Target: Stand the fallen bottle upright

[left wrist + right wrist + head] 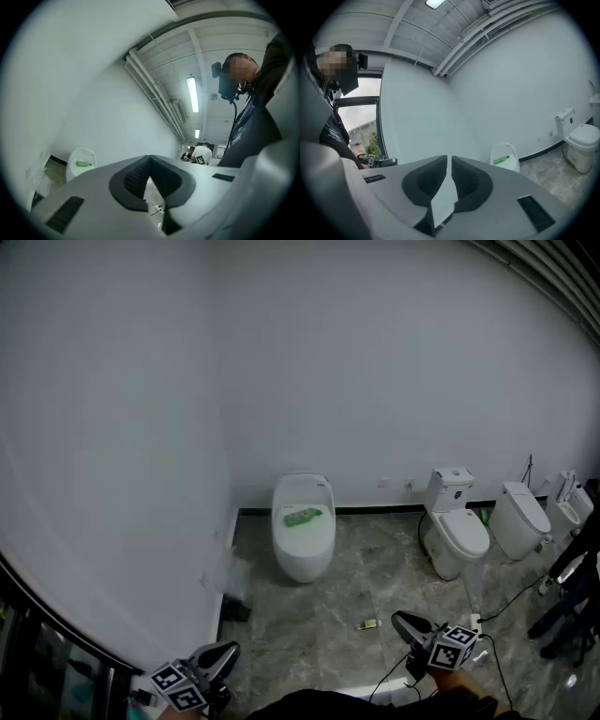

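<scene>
Even, soft light from a ceiling strip lamp (192, 94) (no hard shadows), edges bent and dark-vignetted.

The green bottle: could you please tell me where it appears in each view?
Head view: green bottle at centre, lying on the oval toilet.
Left gripper view: green bottle small, lower left.
Right gripper view: green bottle right of centre.
Shared landmark: the oval toilet.

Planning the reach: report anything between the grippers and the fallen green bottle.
Nothing blocks. Floor, with one small scrap, separates the left gripper and right gripper from the toilet bearing the green bottle.
</scene>
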{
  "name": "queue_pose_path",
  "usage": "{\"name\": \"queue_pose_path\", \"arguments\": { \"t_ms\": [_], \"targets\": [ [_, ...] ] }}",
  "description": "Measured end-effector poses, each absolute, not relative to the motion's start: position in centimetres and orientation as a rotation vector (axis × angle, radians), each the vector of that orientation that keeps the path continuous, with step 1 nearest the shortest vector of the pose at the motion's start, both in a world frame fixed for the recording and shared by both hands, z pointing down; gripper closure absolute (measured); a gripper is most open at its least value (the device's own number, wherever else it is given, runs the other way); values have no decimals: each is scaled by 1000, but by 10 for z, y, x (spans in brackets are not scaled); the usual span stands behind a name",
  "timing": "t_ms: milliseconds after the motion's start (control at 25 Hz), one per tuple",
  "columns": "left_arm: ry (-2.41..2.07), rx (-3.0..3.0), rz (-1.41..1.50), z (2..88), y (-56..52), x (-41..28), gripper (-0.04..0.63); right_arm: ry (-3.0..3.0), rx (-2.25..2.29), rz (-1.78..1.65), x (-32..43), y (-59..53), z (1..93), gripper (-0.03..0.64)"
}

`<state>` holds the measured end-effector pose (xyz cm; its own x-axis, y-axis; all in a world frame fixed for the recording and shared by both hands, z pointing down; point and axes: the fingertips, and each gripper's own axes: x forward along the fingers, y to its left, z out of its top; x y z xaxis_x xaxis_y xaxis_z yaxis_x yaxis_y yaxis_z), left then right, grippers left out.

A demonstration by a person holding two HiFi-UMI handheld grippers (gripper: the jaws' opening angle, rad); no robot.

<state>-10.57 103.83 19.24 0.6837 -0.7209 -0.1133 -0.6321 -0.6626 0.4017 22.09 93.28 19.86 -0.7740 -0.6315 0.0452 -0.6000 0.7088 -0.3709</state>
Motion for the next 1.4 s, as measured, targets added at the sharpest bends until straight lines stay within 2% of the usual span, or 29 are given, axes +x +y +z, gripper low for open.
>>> {"name": "queue_pose_path", "arguments": {
  "t_ms": [480, 800, 960, 1160, 1400],
  "targets": [
    [-1011, 2606, -337, 211, 1038, -187, 577, 2780, -1099, -554, 149, 938, 207, 571],
    [-1001, 2594, -332, 224, 1018, -213, 577, 2824, -1145, -501, 127, 924, 220, 571],
    [-1024, 2582, -318, 220, 990, -201, 577, 2833, -1130, -501, 137, 892, 215, 571],
    [-1096, 2553, -318, 193, 913, -175, 577, 2852, -1044, -516, 157, 799, 200, 571],
    [-1168, 2529, -358, 172, 828, -108, 577, 2915, -934, -494, 206, 699, 187, 571]
  ]
}}
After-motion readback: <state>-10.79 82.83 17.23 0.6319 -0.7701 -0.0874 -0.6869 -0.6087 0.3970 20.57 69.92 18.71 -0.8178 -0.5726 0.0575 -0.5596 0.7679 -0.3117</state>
